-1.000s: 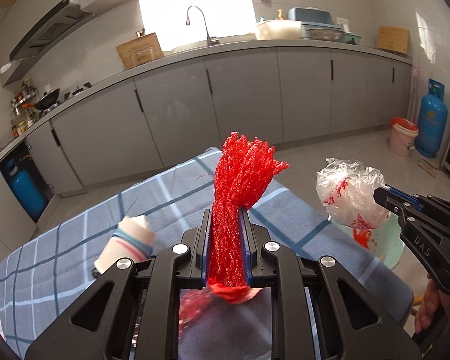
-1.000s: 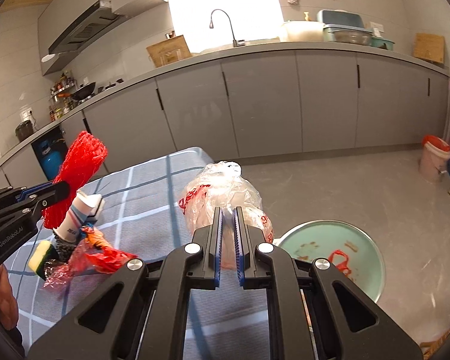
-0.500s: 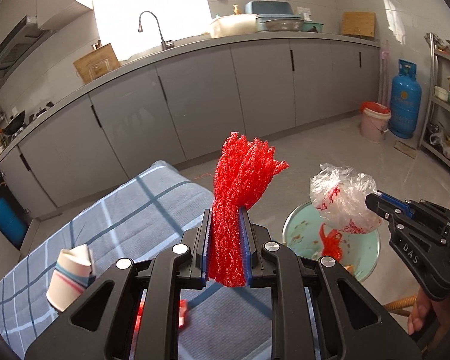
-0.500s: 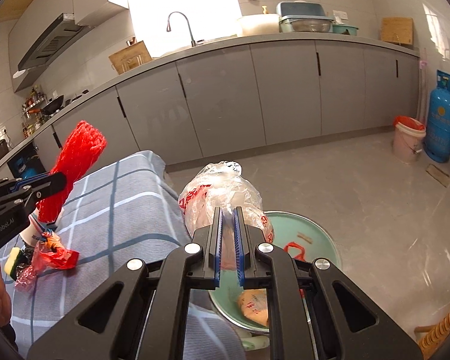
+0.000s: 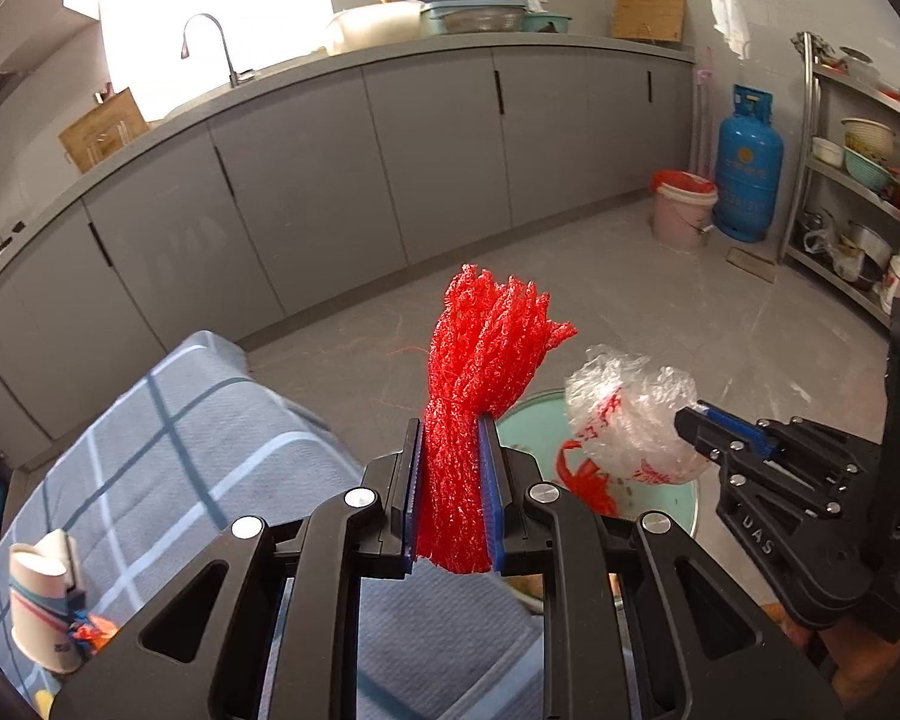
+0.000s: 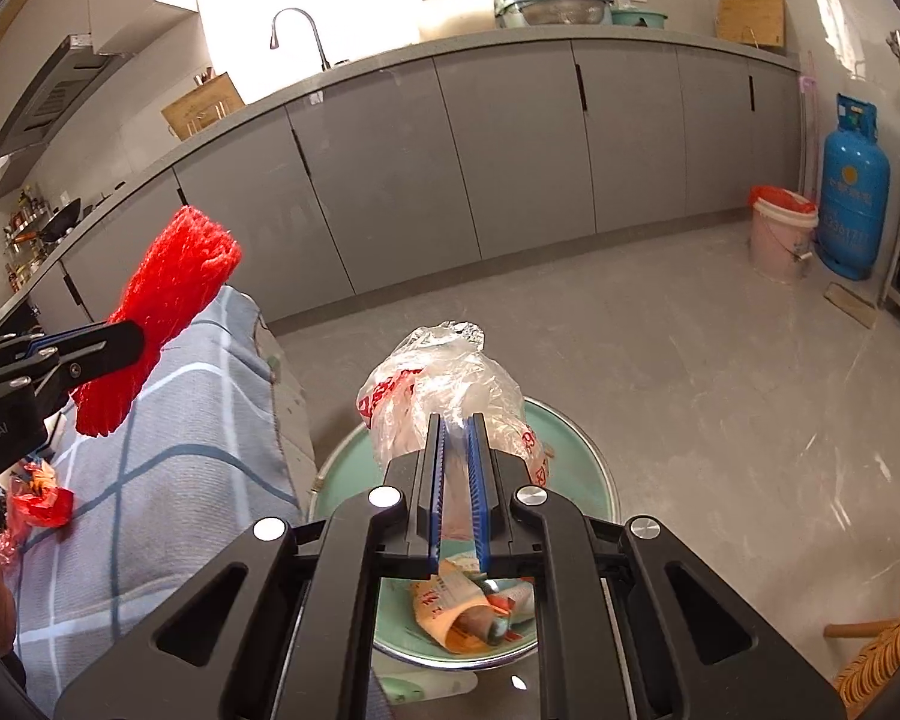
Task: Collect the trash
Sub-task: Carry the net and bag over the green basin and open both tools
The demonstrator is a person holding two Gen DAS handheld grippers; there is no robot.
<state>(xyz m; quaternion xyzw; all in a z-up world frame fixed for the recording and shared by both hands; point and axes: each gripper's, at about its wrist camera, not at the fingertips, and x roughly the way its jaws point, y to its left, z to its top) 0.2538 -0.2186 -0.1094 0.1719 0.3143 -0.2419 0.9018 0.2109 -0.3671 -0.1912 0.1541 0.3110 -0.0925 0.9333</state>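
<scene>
Between left gripper [image 5: 452, 495] jaws — red mesh [image 5: 486, 354]; right gripper [image 6: 457, 480] clamps plastic bag [image 6: 444, 396].

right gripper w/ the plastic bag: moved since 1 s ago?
Yes. The right gripper, shut on the plastic bag, has swung right, off the checked tablecloth and over the green bin on the floor.
</scene>
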